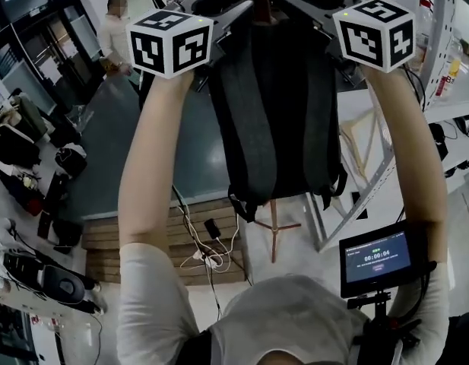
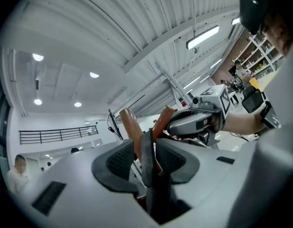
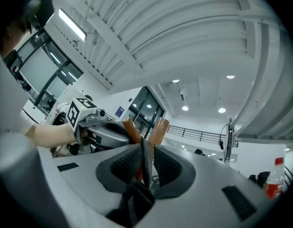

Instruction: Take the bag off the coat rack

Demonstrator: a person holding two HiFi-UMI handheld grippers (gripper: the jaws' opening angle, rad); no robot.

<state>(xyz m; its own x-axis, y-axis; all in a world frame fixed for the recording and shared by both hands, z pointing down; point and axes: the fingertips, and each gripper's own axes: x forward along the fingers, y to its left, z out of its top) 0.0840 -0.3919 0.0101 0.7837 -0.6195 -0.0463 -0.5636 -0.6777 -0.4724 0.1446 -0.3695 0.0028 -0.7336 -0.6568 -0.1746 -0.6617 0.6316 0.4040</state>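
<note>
A dark grey backpack (image 1: 276, 105) hangs from the top of a wooden coat rack (image 1: 274, 230), straight in front of me at arm's length. Both grippers are raised to its top, one on each side. My left gripper (image 1: 232, 4) has a dark strap (image 2: 147, 163) standing between its jaws; a gap shows beside the left pad, with the brown pegs (image 2: 129, 127) seen through it. My right gripper (image 1: 299, 2) is shut on another strap (image 3: 145, 158), with both pads against it and the pegs (image 3: 160, 127) just behind. Each gripper view shows the other gripper across the rack.
A person (image 1: 112, 33) stands far back left. Bags (image 1: 36, 272) lie on the floor at the left. Wooden boards (image 1: 143, 234) with cables lie under the rack. White shelving (image 1: 439, 67) rises at the right, and a small screen (image 1: 378, 258) sits near my right elbow.
</note>
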